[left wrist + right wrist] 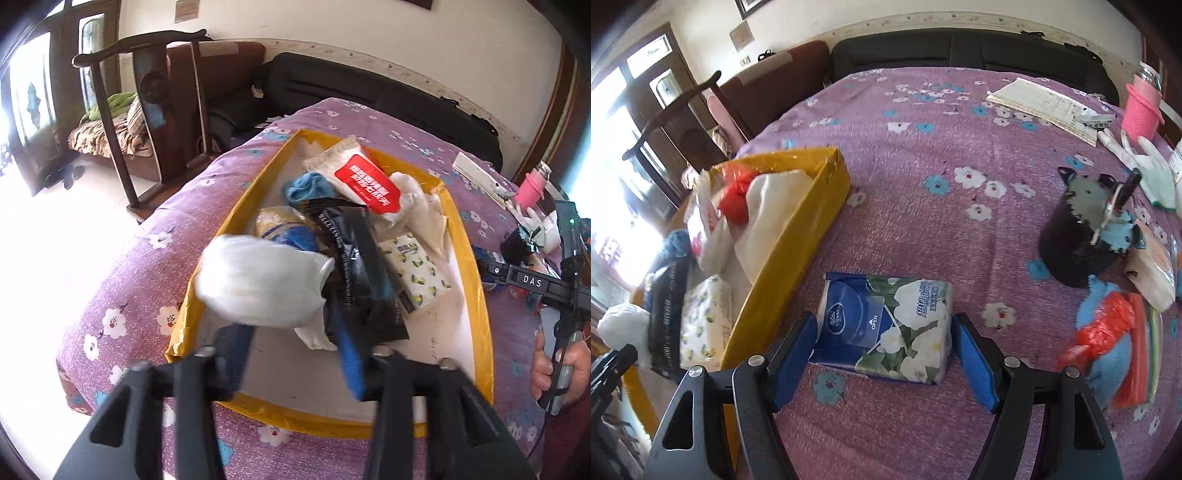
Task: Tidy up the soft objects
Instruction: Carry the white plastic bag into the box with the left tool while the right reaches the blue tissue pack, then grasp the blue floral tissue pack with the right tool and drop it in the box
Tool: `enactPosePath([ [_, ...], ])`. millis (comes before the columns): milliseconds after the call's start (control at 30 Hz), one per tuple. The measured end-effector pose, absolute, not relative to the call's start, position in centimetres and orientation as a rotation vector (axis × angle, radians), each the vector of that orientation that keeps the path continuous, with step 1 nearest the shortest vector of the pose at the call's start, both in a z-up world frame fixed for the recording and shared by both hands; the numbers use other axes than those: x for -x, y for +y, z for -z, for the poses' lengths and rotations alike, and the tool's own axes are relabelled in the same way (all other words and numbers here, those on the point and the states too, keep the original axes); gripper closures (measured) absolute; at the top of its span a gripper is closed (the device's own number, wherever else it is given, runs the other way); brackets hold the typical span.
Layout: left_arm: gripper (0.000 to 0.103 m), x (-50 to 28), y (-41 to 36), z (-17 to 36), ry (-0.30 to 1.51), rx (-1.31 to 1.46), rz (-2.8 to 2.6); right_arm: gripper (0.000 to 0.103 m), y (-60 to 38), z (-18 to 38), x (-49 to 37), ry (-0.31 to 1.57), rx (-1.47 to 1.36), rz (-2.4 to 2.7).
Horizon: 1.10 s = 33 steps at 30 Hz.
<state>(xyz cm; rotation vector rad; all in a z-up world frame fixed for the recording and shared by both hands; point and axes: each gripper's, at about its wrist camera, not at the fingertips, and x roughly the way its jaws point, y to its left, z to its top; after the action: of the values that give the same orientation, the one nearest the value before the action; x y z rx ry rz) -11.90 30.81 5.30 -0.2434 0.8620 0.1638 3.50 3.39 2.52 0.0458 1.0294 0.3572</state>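
The right tool stands wide open with nothing in it. Its two blue pads flank the near end of a blue and white tissue pack that lies flat on the purple flowered table, and a gap shows on each side, so neither pad presses on it yet. The pack lies straight ahead of this tool, just beyond the fingertips, with its longer side running across the jaw line and slightly skewed. Judged from this, the coming move turns on that fit: the jaws have to go down over the pack and close across its length, or the wrist has to roll to take the shorter side. The right hand is plainly the nearer one for this pack.

The left tool hangs over the yellow box, its jaws partly apart. A white crumpled bag sits blurred just beyond its left fingertip, over the box's near left corner; whether a pad touches it cannot be told, but it is not pinched between the two.

The box, to the left of the tissue pack and just beside it, already holds a black pouch, a lemon-print tissue pack, a red and white packet and a blue cloth. To the right on the table lie a heap of red and blue soft things, apparently still to be sorted.
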Motion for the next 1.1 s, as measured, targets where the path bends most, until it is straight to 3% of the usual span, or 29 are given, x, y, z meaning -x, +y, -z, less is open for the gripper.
enactPosePath([
  [100,0.042,12.7,31.1,-5.8,0.824,0.258,-0.136,0.039,3.4,-2.9,-3.2,1.000,-0.027,-0.362],
  [167,0.033,13.2,31.3,-6.4,0.794,0.266,-0.131,0.061,3.0,-3.6,-3.0,0.983,-0.039,-0.357],
  [267,0.028,13.9,31.7,-7.3,0.746,0.296,-0.137,0.074,2.1,-5.4,-2.4,0.947,-0.057,-0.363],
  [400,0.028,14.7,32.2,-8.0,0.711,0.338,-0.135,0.072,2.8,-6.0,-1.9,0.936,0.005,-0.367],
  [433,0.028,14.9,32.2,-8.2,0.704,0.342,-0.135,0.056,3.0,-5.8,-2.0,0.937,0.015,-0.353],
  [467,0.028,15.2,32.2,-8.3,0.698,0.346,-0.134,0.029,3.0,-5.6,-2.2,0.940,0.020,-0.338],
  [533,0.027,15.6,32.2,-8.5,0.691,0.352,-0.132,0.017,3.1,-4.7,-2.6,0.957,0.007,-0.327],
  [733,0.027,16.3,32.7,-8.7,0.681,0.370,-0.138,0.017,5.2,-2.7,-3.3,1.013,0.027,-0.334],
  [900,0.027,17.1,33.4,-8.9,0.663,0.390,-0.149,0.029,5.8,-2.7,-2.6,0.987,0.068,-0.318],
  [933,0.026,17.2,33.6,-8.8,0.660,0.396,-0.153,0.037,5.5,-2.9,-2.4,0.976,0.065,-0.308],
  [967,0.026,17.3,33.9,-8.8,0.654,0.407,-0.156,0.040,4.9,-3.4,-2.2,0.961,0.053,-0.295],
  [1100,0.026,17.5,34.7,-8.3,0.649,0.448,-0.164,0.040,3.6,-6.1,-1.0,0.882,0.004,-0.294],
])
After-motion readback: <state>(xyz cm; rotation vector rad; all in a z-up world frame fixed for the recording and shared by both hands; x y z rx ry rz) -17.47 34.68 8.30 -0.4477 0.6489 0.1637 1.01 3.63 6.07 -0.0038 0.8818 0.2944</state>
